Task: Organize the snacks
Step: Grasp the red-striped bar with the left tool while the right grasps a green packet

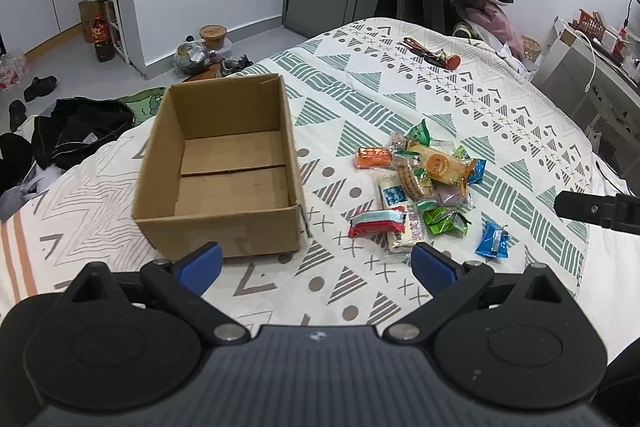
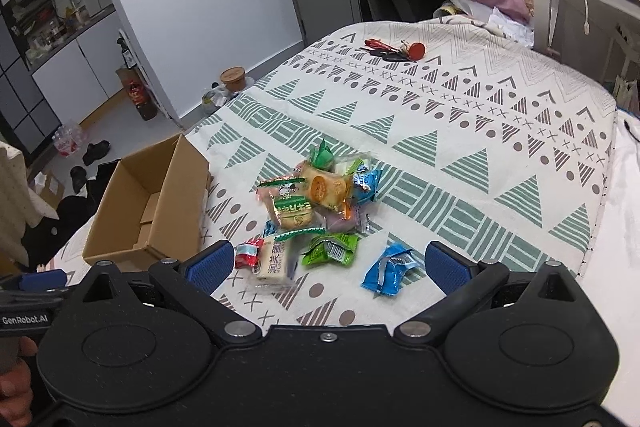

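Though heaped, snacks (image 2: 316,211) bright, crinkly, foil-wrapped.

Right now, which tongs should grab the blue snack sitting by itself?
Probably the right tongs: open, with the lone blue snack lying just ahead between the tips. The left tongs, also open, face the cardboard box corner instead.

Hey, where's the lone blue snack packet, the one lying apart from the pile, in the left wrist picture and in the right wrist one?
Left wrist view: the blue snack packet lies lower right, right of the snack pile, beyond the open left gripper.
Right wrist view: the same packet lies low, right of centre, between the open right gripper's fingers.
Shared landmark: the empty cardboard box, left of the pile in both.
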